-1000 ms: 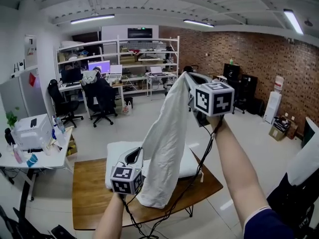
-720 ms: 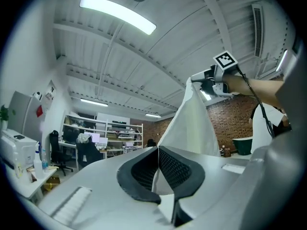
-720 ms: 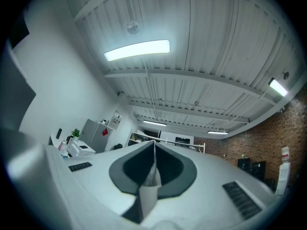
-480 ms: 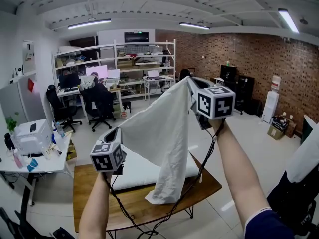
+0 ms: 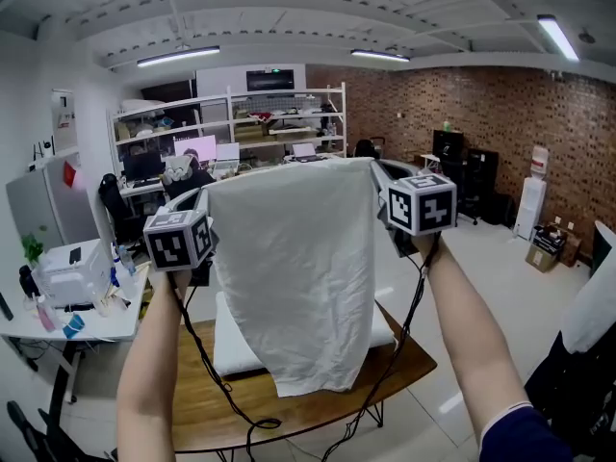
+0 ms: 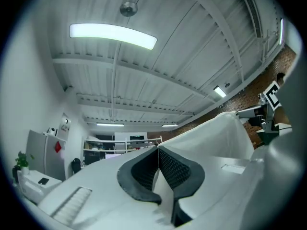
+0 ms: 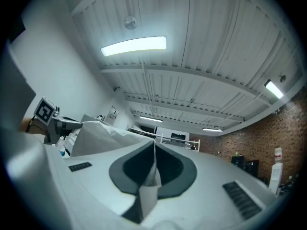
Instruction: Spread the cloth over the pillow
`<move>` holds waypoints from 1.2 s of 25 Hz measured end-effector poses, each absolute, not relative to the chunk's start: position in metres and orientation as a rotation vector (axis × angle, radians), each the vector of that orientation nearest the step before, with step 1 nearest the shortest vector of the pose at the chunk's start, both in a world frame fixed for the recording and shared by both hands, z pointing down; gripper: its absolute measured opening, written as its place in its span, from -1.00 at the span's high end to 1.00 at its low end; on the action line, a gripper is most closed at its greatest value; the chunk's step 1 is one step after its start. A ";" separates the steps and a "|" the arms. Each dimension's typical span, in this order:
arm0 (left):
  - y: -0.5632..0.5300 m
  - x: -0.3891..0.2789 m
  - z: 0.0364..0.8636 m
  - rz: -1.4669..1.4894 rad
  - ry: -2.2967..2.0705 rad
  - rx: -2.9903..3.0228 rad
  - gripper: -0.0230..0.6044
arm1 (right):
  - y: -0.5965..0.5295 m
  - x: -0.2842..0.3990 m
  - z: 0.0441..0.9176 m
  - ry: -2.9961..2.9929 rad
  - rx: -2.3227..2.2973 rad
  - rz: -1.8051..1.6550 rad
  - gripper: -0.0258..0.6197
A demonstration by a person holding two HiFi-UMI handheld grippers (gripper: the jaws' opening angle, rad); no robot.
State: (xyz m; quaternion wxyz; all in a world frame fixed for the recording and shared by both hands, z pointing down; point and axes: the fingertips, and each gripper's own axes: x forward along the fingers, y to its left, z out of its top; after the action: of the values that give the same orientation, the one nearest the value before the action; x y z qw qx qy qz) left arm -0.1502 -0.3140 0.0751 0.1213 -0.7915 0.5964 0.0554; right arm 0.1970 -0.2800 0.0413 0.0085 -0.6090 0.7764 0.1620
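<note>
Now both grippers are raised side by side, and the cloth (image 5: 294,277) hangs between them as a broad white sheet. The left gripper (image 5: 202,200) has its jaws closed on the cloth's upper left corner. In the left gripper view the dark pads (image 6: 177,169) meet at their tips with a strip of white fabric pinched between them. From there the top hem runs off to the right of the jaws, toward the other gripper's marker cube (image 6: 272,94).

The right gripper (image 5: 378,168) has its jaws clamped on the upper right corner. In the right gripper view a fold of cloth sticks out between the pads (image 7: 136,169), which sit together on it. The sheet stretches away to the left of these jaws, up to the left gripper at the far edge.

In the head view the hem is nearly taut and level from one pair of jaws to the other, and the cloth drops straight down from them, lightly creased. Its lower edge is uneven, hanging lower on the left than on the right.

Well below the jaws and behind the hanging cloth, the pillow (image 5: 229,340) lies flat on the desk (image 5: 207,417). Only its two ends show on either side of the sheet. Whether the lower edge touches the pillow cannot be told. Black cables (image 5: 207,373) trail down from both grippers.
</note>
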 end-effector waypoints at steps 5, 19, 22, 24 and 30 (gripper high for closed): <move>-0.297 -0.163 0.030 0.247 1.769 -2.224 0.89 | -0.274 0.187 0.032 2.430 -1.851 0.529 0.86; -0.272 -0.210 -0.004 0.240 1.910 -2.050 0.89 | -0.272 0.139 0.025 2.528 -1.630 0.552 0.86; -0.266 -0.215 -0.003 0.258 1.914 -2.036 0.89 | -0.276 0.132 0.023 2.545 -1.590 0.563 0.86; -0.263 -0.213 -0.004 0.266 1.917 -2.030 0.89 | -0.278 0.133 0.022 2.544 -1.579 0.565 0.86; -0.267 -0.202 0.003 0.254 1.950 -2.013 0.89 | -0.288 0.146 0.027 2.562 -1.552 0.551 0.86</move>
State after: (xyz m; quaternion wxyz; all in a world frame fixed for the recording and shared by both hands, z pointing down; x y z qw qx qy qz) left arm -0.2016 -0.2668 0.0028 0.1632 -0.7058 0.6836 0.0890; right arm 0.1459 -0.2882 0.0267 0.0482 -0.5090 0.8402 0.1806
